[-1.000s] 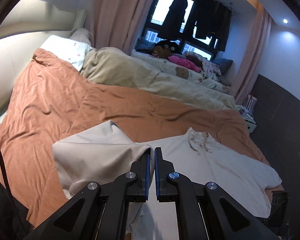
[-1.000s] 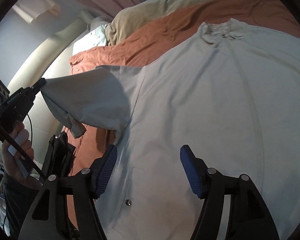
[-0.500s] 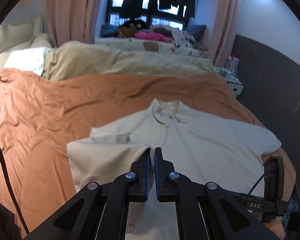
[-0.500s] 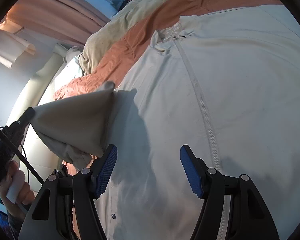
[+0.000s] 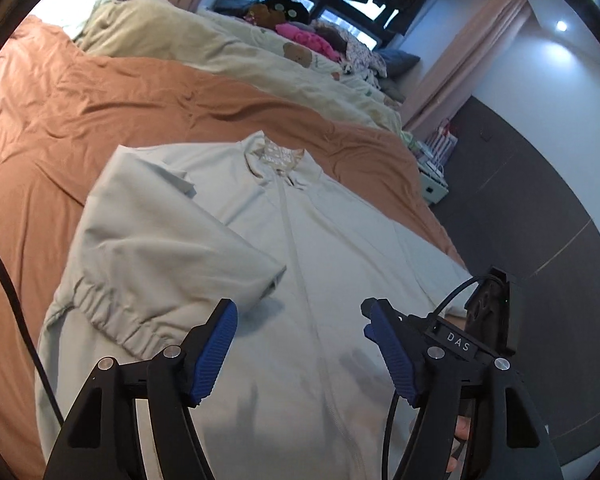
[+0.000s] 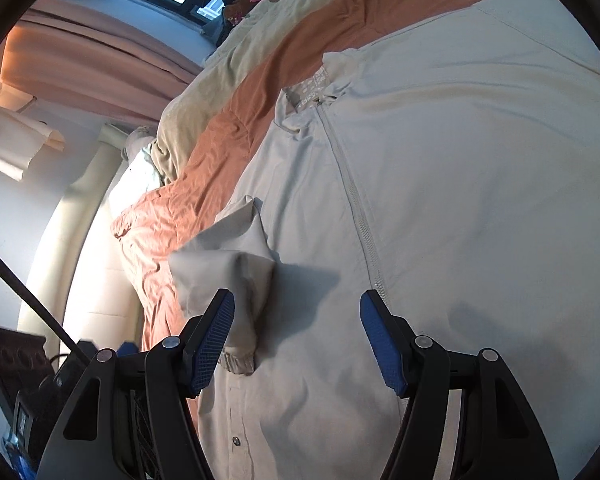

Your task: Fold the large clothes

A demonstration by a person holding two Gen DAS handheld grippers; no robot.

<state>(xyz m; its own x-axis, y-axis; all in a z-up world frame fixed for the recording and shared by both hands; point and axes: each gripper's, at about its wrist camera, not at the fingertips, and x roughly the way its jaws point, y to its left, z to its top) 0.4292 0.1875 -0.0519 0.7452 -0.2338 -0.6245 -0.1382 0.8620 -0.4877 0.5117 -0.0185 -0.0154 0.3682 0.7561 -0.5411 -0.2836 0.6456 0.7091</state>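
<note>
Left wrist view: pale grey jacket (image 5: 340, 248) laid front-up on the orange duvet (image 5: 80, 112), collar away from the camera, zipper (image 5: 296, 264) running down its centre. The sleeve (image 5: 156, 256) on the left lies folded inward across the chest, its elastic cuff (image 5: 112, 316) near the left gripper (image 5: 298, 344), whose blue-padded jaws stand wide apart with nothing between them. Only this view shows the cream quilt (image 5: 228, 48) with soft toys (image 5: 284, 12) by the window, the dark wall panel (image 5: 532, 208), and the body of the other gripper at the right edge.

Right wrist view: right gripper (image 6: 296, 344), jaws likewise spread wide and empty, over the jacket (image 6: 460, 200); the folded sleeve (image 6: 228, 276) appears as a raised bunch left of the zipper (image 6: 356, 208). Only this view shows a snap button (image 6: 236, 441) low on the jacket, the curtain (image 6: 100, 64) and the padded headboard (image 6: 60, 240).

No containers are visible.

Change from one second ago: the left gripper, then clamped on the lifted sleeve, has let go; the sleeve now rests on the jacket front
</note>
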